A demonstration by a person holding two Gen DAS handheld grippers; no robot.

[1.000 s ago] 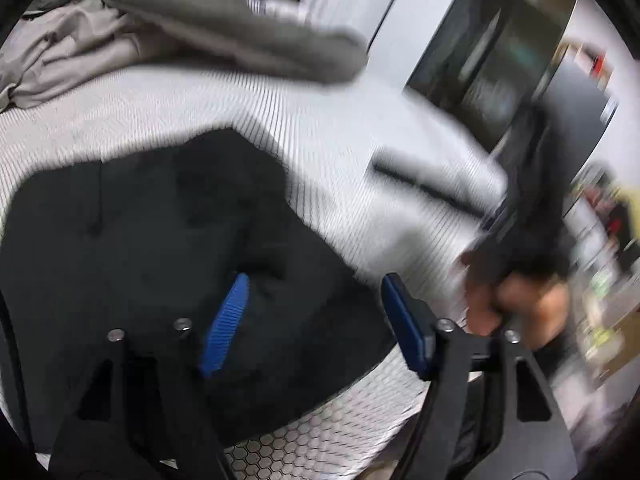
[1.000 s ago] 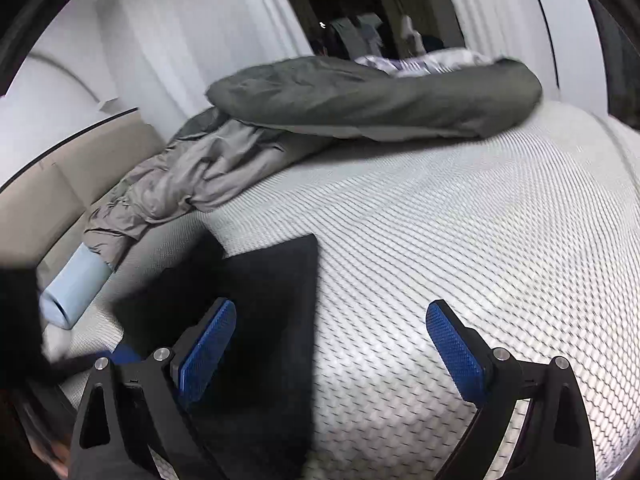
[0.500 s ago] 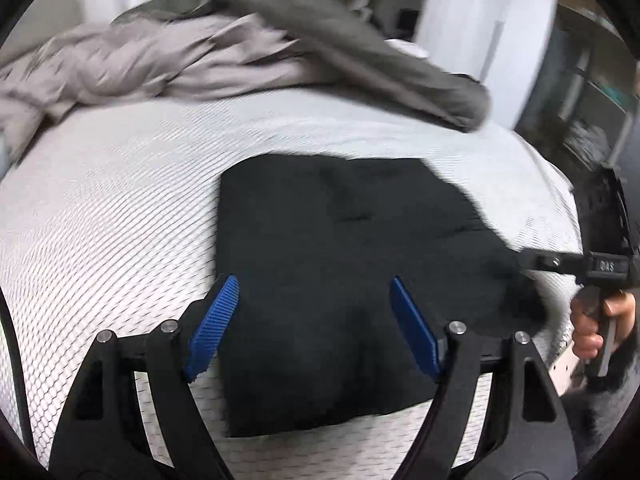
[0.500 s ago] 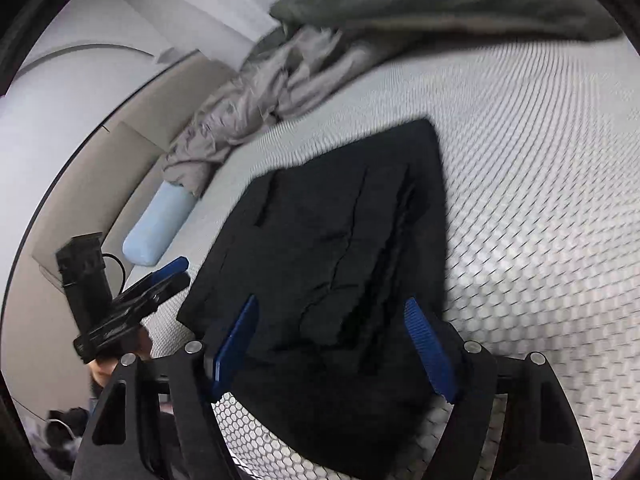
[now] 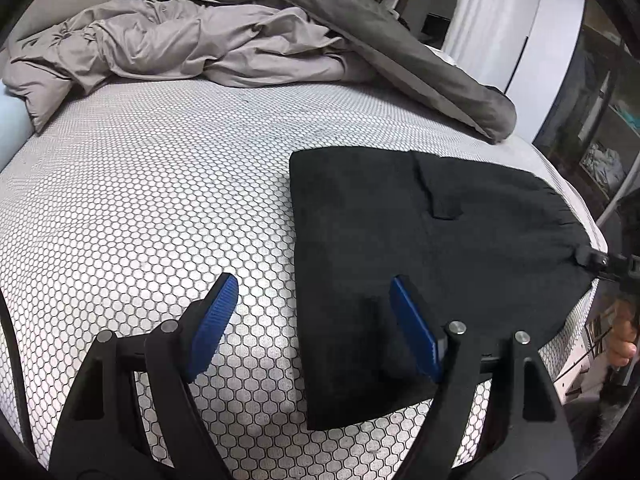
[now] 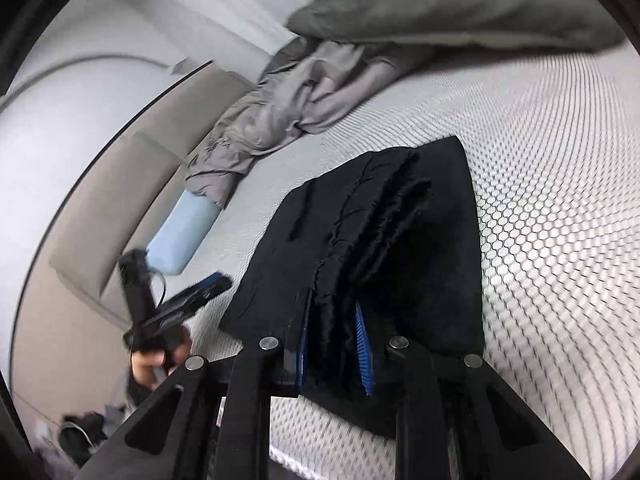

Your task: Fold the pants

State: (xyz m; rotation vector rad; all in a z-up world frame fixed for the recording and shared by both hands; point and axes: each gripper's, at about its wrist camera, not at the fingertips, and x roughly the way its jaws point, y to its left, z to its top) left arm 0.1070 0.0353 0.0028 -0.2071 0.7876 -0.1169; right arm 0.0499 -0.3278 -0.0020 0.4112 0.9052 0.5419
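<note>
The black pants (image 5: 420, 240) lie folded in a flat stack on the honeycomb-patterned mattress (image 5: 160, 200), near its right edge. My left gripper (image 5: 316, 324) is open and empty, hovering over the pants' left edge. In that view my right gripper (image 5: 588, 258) pinches the pants' right edge. In the right wrist view my right gripper (image 6: 332, 348) is shut on the layered edge of the pants (image 6: 424, 240), blue pads pressing the fabric from both sides. My left gripper (image 6: 188, 300) shows there at the left, off the bed's side.
A crumpled grey-beige duvet (image 5: 180, 44) and a dark grey cover (image 5: 400, 52) lie across the far end of the bed. A light blue pillow (image 6: 184, 236) rests by the beige headboard (image 6: 100, 200). Shelving (image 5: 600, 120) stands to the right.
My right gripper moved onto the pants' edge and closed on the layered fabric. My left gripper swung left, so the pants now sit to its right, and it stays open.
</note>
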